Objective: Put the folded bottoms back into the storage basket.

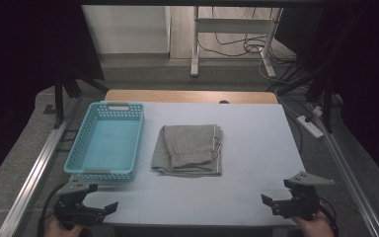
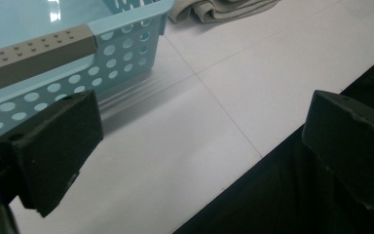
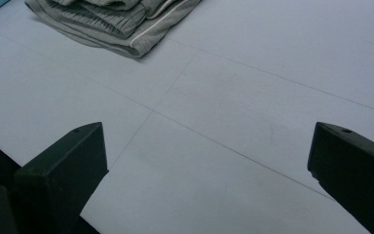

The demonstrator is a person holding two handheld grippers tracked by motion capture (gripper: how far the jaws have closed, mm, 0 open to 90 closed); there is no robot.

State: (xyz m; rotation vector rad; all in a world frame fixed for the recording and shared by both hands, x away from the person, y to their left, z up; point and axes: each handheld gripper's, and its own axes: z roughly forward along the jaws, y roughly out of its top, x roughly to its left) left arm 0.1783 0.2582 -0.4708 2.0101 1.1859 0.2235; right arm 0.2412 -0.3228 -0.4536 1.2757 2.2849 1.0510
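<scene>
Start of the job: left gripper (image 1: 109,208) and right gripper (image 1: 268,201) hang agape (nothing held); next, reaching the folded grey cloth garment (image 1: 188,149) beside the light-blue perforated plastic basket (image 1: 77,148).

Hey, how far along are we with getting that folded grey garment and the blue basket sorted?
Done: the grey garment already lies folded on the table, beside the blue basket. In hand: nothing; the left gripper and right gripper sit open near the table's front edge, apart from both. Left: the basket holds nothing, so the garment probably still has to be picked up and put in.
</scene>
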